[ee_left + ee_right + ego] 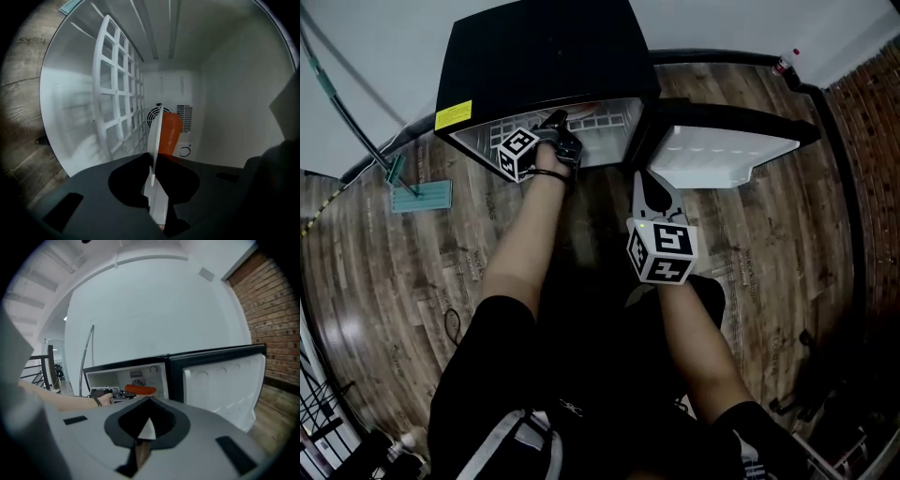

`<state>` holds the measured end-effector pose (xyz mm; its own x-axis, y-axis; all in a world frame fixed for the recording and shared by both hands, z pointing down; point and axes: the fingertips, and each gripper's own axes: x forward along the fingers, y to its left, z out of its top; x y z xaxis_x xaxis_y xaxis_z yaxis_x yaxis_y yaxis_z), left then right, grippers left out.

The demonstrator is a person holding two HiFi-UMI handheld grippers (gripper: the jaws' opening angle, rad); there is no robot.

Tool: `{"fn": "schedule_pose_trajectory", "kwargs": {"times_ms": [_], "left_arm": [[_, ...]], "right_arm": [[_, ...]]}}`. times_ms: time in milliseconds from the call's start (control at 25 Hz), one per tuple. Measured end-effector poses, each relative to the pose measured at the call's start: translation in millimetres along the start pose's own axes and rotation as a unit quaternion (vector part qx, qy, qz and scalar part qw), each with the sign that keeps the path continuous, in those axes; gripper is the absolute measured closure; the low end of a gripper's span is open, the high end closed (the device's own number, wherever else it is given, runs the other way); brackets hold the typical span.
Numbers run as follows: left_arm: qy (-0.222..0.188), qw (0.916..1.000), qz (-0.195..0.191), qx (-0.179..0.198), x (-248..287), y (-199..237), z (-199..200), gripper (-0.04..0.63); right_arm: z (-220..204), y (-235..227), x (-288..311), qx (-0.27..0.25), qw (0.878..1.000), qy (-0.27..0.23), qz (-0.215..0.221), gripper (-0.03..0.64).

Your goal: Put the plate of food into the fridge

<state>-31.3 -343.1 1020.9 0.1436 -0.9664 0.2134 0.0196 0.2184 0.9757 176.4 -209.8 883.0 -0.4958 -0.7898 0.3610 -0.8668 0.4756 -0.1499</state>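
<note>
The left gripper (551,131) reaches into the open mini fridge (534,56), its fingers clenched on the rim of a white plate (156,136) seen edge-on between them. An orange piece of food (169,132) lies on the plate just beyond the fingertips, with the white wire shelf (115,98) on the plate's other side. The right gripper (146,423) hangs outside the fridge, fingers pressed together on nothing, and the open door (220,383) stands ahead and to their right.

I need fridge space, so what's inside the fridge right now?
A white wire shelf, and the plate carrying orange food, clamped in the left tongs. The nearer interior is hidden behind the tongs.
</note>
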Motion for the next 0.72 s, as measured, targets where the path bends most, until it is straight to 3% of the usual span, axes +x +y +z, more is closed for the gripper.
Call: {"fn": "schedule_pose_trajectory", "kwargs": {"times_ms": [160, 320, 560, 640, 720], "left_arm": [[-0.019, 0.9996, 0.019, 0.003, 18, 2, 12, 0.571], [-0.005, 0.9988, 0.028, 0.041, 27, 1, 5, 0.572], [-0.015, 0.9942, 0.054, 0.091, 25, -6, 6, 0.566], [-0.012, 0.9908, 0.054, 0.123, 23, -9, 8, 0.538], [-0.008, 0.9798, 0.079, 0.183, 19, -10, 9, 0.487]], "right_arm": [[7, 0, -5, 0.005, 1.000, -0.007, 0.004, 0.603], [10, -7, -5, 0.018, 1.000, -0.012, -0.004, 0.603], [10, -3, -5, 0.017, 1.000, -0.011, -0.001, 0.603], [11, -1, -6, 0.015, 1.000, -0.012, -0.001, 0.604], [12, 0, -6, 0.016, 1.000, -0.015, -0.001, 0.603]]}}
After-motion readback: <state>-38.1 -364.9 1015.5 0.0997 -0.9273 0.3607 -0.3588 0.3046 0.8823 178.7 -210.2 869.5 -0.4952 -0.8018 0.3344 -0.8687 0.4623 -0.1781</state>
